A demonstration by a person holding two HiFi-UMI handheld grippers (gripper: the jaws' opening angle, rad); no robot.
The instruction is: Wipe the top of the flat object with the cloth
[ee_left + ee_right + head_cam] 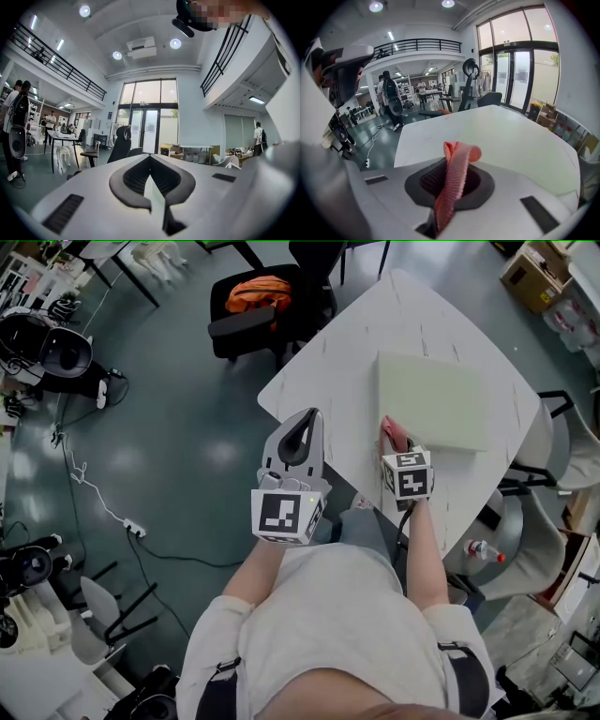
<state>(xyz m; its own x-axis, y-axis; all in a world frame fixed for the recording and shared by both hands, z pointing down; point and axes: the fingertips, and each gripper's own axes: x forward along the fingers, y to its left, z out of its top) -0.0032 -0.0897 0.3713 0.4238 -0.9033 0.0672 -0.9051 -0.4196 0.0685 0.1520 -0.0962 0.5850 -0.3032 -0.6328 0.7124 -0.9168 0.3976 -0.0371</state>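
A pale green flat pad [433, 399] lies on the white table [328, 381], toward its right side. My right gripper [398, 451] is at the pad's near left corner, shut on a pink ribbed cloth [391, 434]. In the right gripper view the cloth [453, 180] sticks up from between the shut jaws of that gripper [452, 161] and curls over at the top, with the table [511, 136] beyond. My left gripper [305, 427] hovers at the table's near left edge, shut and empty. In its own view the left gripper [150, 161] points level into the room.
A black office chair [258, 296] with an orange item on it stands beyond the table. A light chair [562, 456] and a bottle [483, 549] are at the right. A cable with a power strip [131, 526] lies on the floor at left. People [18, 117] stand far off.
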